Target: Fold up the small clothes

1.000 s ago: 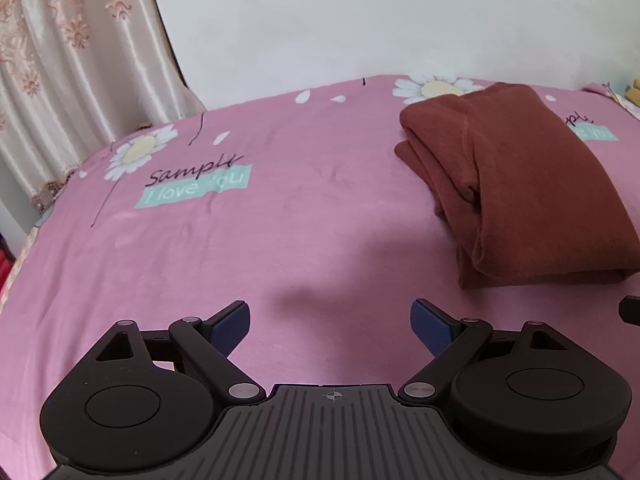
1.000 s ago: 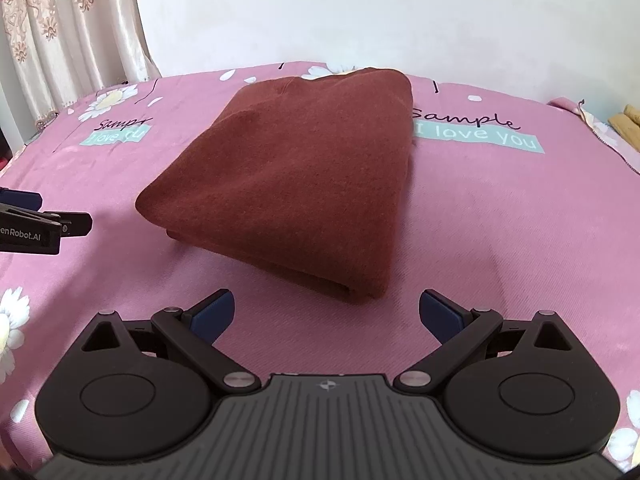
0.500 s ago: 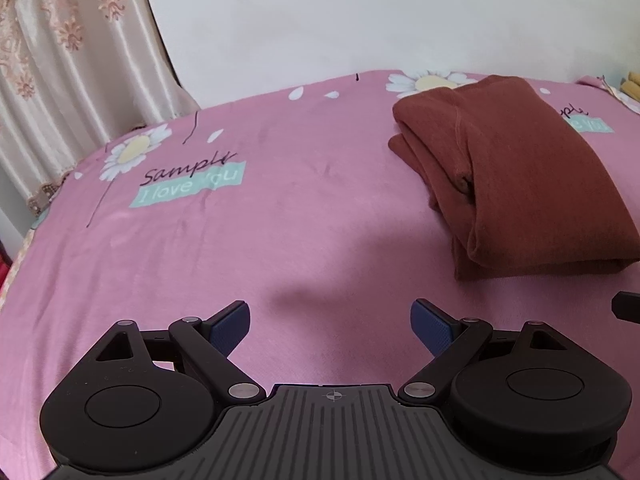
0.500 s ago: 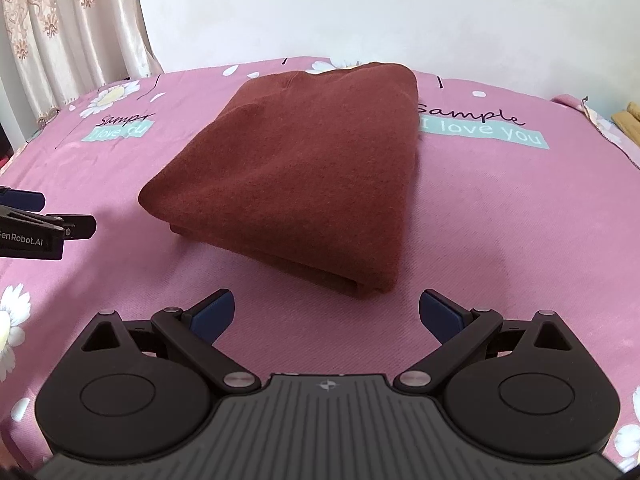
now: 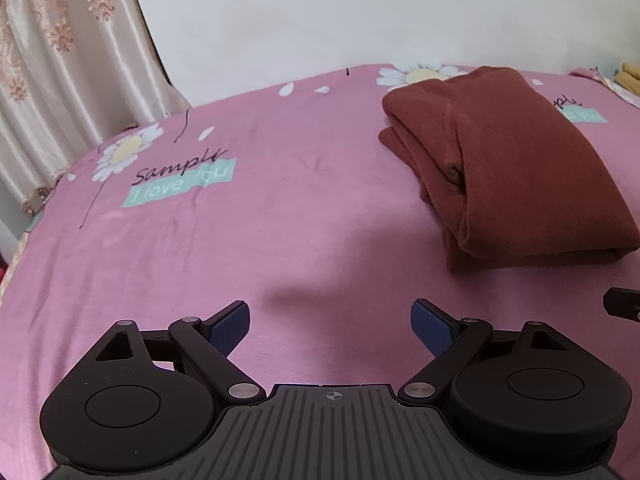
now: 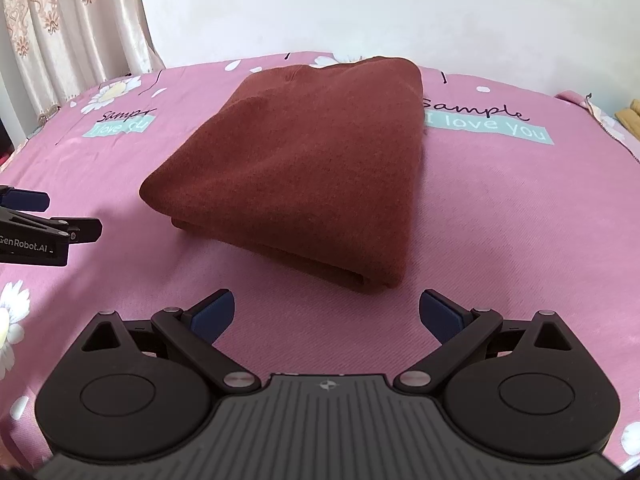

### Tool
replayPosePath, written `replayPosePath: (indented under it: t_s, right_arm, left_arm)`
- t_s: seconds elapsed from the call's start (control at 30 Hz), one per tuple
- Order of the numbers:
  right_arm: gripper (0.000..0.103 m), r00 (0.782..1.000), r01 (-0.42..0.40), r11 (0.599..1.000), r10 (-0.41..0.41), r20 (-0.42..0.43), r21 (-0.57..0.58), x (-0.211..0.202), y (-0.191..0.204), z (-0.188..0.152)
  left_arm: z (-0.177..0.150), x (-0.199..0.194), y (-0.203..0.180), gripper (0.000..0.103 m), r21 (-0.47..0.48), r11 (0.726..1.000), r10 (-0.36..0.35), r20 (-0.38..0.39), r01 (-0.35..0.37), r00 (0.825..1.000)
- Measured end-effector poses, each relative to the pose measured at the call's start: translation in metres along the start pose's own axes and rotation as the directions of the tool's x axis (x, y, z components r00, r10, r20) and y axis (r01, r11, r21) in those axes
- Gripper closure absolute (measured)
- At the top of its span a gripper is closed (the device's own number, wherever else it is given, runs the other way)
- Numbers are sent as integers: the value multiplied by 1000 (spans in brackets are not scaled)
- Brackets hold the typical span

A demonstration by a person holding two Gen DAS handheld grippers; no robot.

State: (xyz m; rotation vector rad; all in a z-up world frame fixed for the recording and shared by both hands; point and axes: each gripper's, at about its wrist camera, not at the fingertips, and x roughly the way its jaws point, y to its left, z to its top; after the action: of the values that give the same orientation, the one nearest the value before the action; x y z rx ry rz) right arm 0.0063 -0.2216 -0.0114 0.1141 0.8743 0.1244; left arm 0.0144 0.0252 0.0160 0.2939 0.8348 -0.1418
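Note:
A rust-brown garment (image 6: 304, 160) lies folded into a thick rectangle on the pink bed sheet (image 6: 500, 208). In the left wrist view the garment (image 5: 520, 168) is at the right, its stacked layers facing me. My right gripper (image 6: 327, 312) is open and empty, just short of the garment's near edge. My left gripper (image 5: 330, 326) is open and empty over bare sheet, left of the garment. The left gripper also shows at the left edge of the right wrist view (image 6: 36, 220).
The sheet has daisy prints and "Sample I love you" labels (image 5: 180, 184). A patterned curtain (image 5: 60, 60) hangs at the far left and a white wall (image 6: 360, 8) stands behind the bed. Yellowish fabric (image 6: 632, 116) lies at the far right edge.
Both grippers have drawn back slightly from the folded garment, which sits a little farther off in both views. The garment has not moved. Both stay open.

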Motion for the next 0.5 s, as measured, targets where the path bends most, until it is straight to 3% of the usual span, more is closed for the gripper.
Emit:
replayPosePath:
  t_s: [0.5]
  right_arm:
    - [4, 1000, -1, 1000, 2, -3, 5, 1, -1, 0]
  left_arm:
    - [-1, 1, -1, 0, -1, 999, -38, 11, 38, 999]
